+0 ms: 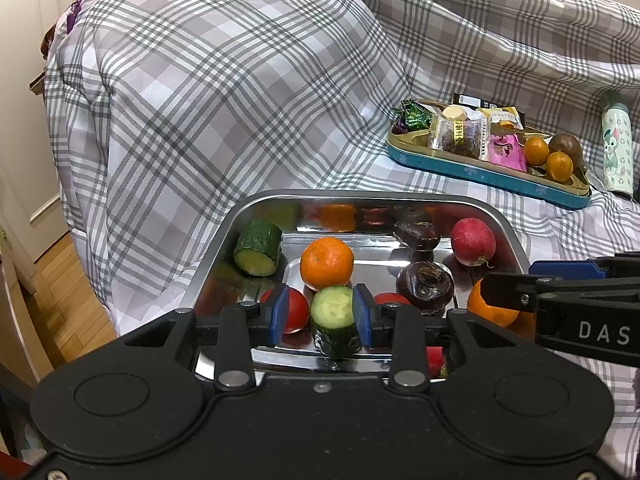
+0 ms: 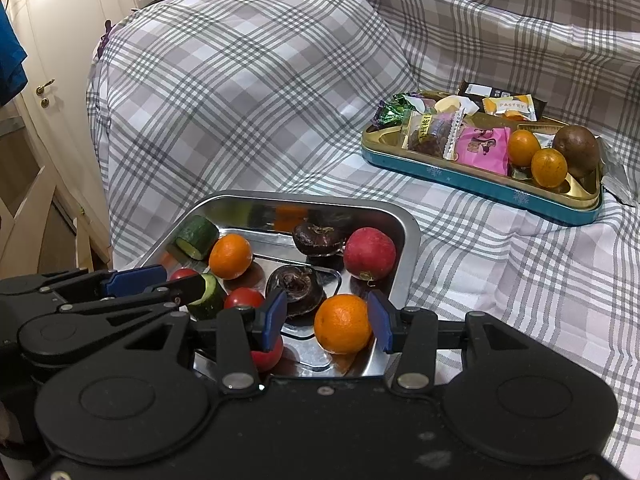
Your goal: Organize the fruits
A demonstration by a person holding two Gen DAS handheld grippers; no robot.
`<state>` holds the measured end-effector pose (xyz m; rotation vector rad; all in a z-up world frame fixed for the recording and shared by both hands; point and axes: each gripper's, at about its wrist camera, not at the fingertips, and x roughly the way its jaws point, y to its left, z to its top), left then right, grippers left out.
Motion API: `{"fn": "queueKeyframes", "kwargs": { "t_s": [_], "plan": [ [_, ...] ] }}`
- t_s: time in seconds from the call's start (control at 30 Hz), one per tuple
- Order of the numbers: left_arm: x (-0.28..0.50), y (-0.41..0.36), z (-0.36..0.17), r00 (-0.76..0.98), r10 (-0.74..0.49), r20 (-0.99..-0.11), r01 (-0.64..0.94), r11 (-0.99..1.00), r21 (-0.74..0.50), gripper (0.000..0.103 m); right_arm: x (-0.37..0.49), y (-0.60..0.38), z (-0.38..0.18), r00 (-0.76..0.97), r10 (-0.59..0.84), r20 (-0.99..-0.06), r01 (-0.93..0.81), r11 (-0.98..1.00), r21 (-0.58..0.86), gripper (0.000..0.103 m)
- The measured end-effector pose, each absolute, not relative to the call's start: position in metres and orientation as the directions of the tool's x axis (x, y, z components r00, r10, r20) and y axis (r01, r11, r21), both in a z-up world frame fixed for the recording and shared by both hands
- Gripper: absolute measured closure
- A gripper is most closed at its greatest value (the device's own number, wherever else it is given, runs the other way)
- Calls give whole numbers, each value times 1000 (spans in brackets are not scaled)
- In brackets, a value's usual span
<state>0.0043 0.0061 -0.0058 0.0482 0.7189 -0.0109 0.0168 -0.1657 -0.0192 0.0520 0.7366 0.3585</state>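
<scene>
A steel tray [image 1: 256, 208] [image 2: 412, 240] on the plaid bedcover holds cucumber pieces, oranges, tomatoes, dark water chestnuts and a red radish [image 1: 473, 241] [image 2: 369, 253]. My left gripper [image 1: 321, 313] is open around a cucumber piece [image 1: 334, 320]; the right pad touches it, the left pad stands apart. It also shows in the right wrist view [image 2: 210, 290]. My right gripper [image 2: 327, 323] is open around an orange [image 2: 343, 323] at the tray's near right; a gap shows at the left pad. That orange shows in the left wrist view [image 1: 486, 306].
A teal tin [image 1: 480, 170] [image 2: 472, 184] at the back right holds wrapped snacks, two small oranges [image 2: 536, 158] and a brown fruit [image 2: 576, 150]. A patterned bottle [image 1: 618, 148] lies beside it. A plaid pillow [image 1: 224, 80] rises behind the tray. Wood floor and a door are at left.
</scene>
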Motion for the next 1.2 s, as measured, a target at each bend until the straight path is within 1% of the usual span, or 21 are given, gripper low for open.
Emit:
{"fn": "queueKeyframes", "kwargs": {
  "t_s": [0.93, 1.2],
  "plan": [
    [4, 8, -6, 756, 6, -655, 27, 999, 40, 59, 17, -162, -21, 675, 337, -657, -308, 937, 164, 54],
    [2, 7, -4, 768, 13, -641, 27, 998, 53, 59, 17, -163, -20, 675, 337, -657, -309, 937, 162, 54]
  ]
}}
